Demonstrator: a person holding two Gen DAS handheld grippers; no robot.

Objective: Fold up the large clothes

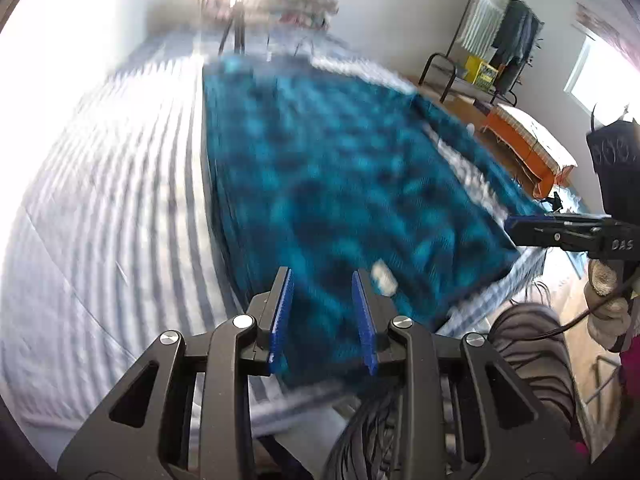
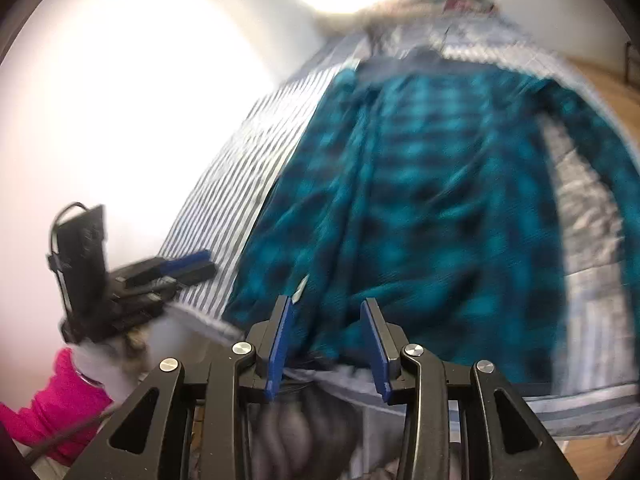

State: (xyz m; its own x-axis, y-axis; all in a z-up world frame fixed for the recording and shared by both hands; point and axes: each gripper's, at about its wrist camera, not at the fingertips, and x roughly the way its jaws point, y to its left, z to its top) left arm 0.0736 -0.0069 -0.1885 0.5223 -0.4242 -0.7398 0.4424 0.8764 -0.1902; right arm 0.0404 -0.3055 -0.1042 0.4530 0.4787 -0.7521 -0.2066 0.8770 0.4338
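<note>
A large teal and black plaid shirt point(image 1: 328, 168) lies spread on a striped bed; it also shows in the right wrist view point(image 2: 432, 216), blurred. A white tag point(image 1: 384, 278) sits near its near hem. My left gripper point(image 1: 322, 276) is open and empty, just above the shirt's near edge. My right gripper point(image 2: 328, 304) is open and empty over the shirt's near hem. The right gripper also appears at the right of the left wrist view point(image 1: 516, 226), by the shirt's right corner. The left gripper appears at the left of the right wrist view point(image 2: 200, 262), over the striped sheet.
The blue and white striped bedsheet point(image 1: 120, 200) covers the bed. A clothes rack point(image 1: 508, 36), a yellow box point(image 1: 482, 70) and an orange-sided bench point(image 1: 528, 140) stand on the wooden floor at the right. A pile of clothes point(image 1: 300, 0) lies at the bed's far end.
</note>
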